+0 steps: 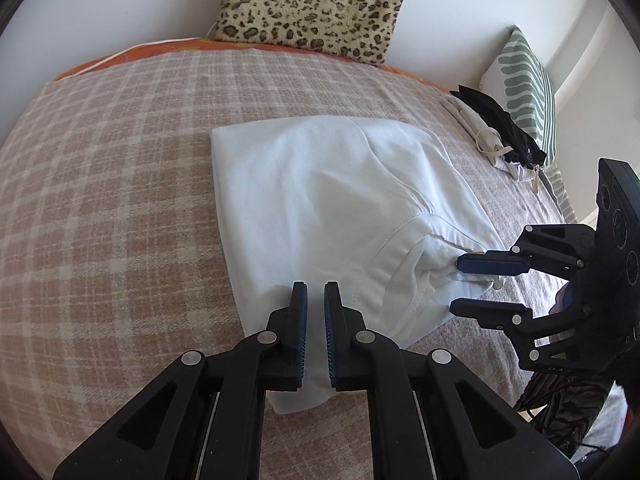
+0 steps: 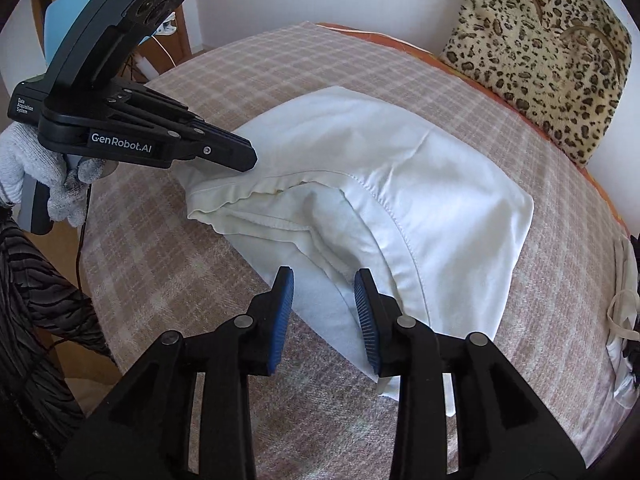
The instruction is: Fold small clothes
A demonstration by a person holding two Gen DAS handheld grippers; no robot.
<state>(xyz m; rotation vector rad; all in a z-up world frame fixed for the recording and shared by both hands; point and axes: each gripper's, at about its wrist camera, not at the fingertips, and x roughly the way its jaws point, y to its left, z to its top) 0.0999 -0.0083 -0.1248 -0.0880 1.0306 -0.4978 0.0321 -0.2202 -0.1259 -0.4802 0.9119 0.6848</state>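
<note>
White garment (image 1: 320, 208) laid folded on checked blanket (image 1: 120, 200) of bed. Left tongs (image 1: 316, 292) seen nearly closed over garment's near edge; grip on cloth cannot be told. Right tongs (image 2: 324, 276) held parted, garment's hem between pads, unpressed. Leopard-print cushion (image 2: 540, 48) propped against wall behind.

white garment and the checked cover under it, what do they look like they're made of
White garment: looks like soft cotton knit, matte; it folds limply and shows stitched hems, though the weave is too fine to confirm.
Checked cover: seems a woven blanket, perhaps wool or a blend, with a slightly fuzzy, dull surface in beige and cream plaid.
</note>
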